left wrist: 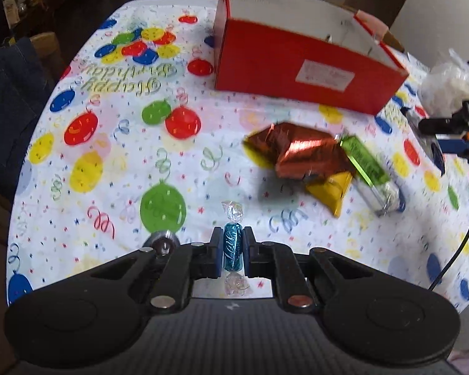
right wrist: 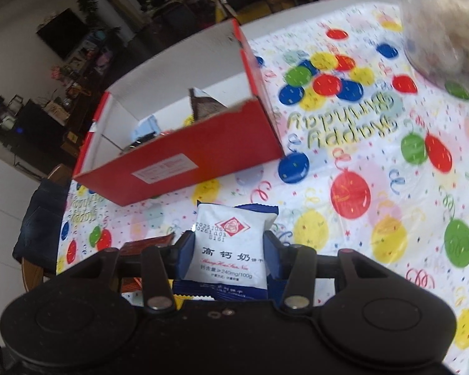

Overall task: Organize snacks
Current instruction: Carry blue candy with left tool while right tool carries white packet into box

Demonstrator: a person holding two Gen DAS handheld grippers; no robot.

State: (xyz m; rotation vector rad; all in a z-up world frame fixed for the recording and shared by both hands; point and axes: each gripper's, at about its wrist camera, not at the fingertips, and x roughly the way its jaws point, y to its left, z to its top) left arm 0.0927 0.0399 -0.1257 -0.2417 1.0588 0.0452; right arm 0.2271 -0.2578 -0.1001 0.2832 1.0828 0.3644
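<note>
Round table [left wrist: 203, 156] covered by a white cloth printed with coloured balloons, streamers and "Happy Birthday" lettering. Resting on it: an open red box [left wrist: 297, 62] at the far side; nearer and right, a copper foil packet [left wrist: 297, 150], a yellow packet [left wrist: 331, 192] partly beneath it, and a green-labelled pack [left wrist: 369, 165] just beside. A clear plastic bag [left wrist: 453, 81] lies far right.

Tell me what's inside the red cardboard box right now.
Inside the red cardboard box, the right wrist view shows a dark brown packet standing upright and a pale blue item beside it. The box's front wall hides the floor and anything lying lower.
</note>
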